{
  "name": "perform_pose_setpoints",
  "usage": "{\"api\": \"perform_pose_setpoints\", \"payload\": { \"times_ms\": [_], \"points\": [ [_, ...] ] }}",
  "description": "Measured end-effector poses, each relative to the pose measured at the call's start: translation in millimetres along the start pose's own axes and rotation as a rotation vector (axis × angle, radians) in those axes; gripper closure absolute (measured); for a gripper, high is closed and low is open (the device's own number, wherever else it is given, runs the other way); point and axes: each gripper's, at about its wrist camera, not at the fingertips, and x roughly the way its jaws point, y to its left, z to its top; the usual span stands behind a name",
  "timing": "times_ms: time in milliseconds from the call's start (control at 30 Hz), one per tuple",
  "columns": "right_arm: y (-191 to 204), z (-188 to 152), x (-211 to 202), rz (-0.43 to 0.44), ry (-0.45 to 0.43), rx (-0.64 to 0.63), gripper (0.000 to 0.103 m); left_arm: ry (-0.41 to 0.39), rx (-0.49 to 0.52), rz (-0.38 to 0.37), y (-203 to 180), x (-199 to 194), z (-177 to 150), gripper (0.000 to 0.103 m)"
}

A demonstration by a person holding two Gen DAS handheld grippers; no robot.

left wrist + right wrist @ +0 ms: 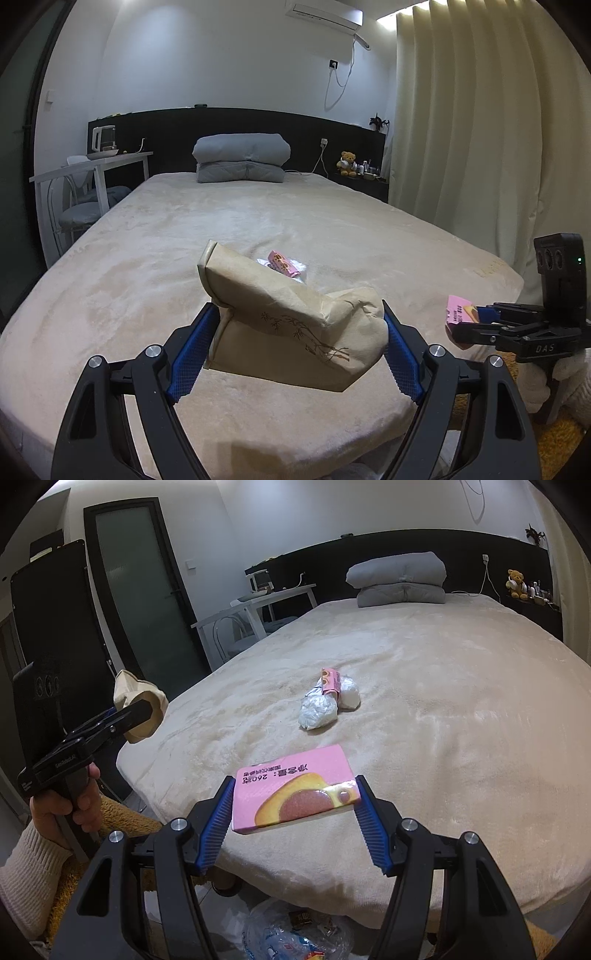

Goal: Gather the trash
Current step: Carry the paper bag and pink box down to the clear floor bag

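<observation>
My left gripper [301, 332] is shut on a crumpled brown paper pack [291, 325] with a printed branch, held above the near edge of the bed. It also shows in the right wrist view [138, 710]. My right gripper [295, 808] is shut on a flat pink snack box [291, 790] over the bed's foot; it appears in the left wrist view [460, 315]. On the bed lie a small pink carton [330, 681], a crumpled clear plastic wad [318, 712] and a white wad [349, 694], bunched together.
A beige bed [443, 701] fills both views, with folded grey bedding [242, 158] at the headboard. A clear bag with wrappers [295, 934] lies on the floor below the bed's foot. A white desk and chair [85, 184] stand left; curtains [480, 129] hang right.
</observation>
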Motion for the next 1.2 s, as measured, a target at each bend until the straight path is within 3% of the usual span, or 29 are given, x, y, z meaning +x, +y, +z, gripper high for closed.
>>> {"api": "perform_pose_setpoints", "payload": {
  "times_ms": [167, 533, 800, 1200],
  "points": [
    [2.5, -15.1, -9.9, 0.007, 0.006, 0.043, 0.04, 0.019, -0.087, -0.046, 1.7, -11.7, -25.8, 0.021],
    [15.3, -44.1, -14.1, 0.037, 0.057, 0.105, 0.04, 0.105, -0.133, -0.094, -15.8, -24.7, -62.1, 0.021],
    [12.8, -61.1, -1.0, 0.104, 0.16, 0.193, 0.04, 0.245, -0.116, -0.076, -29.3, -12.5, -91.1, 0.021],
    [-5.2, -92.2, 32.9, 0.1, 0.358, 0.348, 0.04, 0.442, -0.166, -0.104, -31.7, 11.8, -125.7, 0.021]
  ]
}}
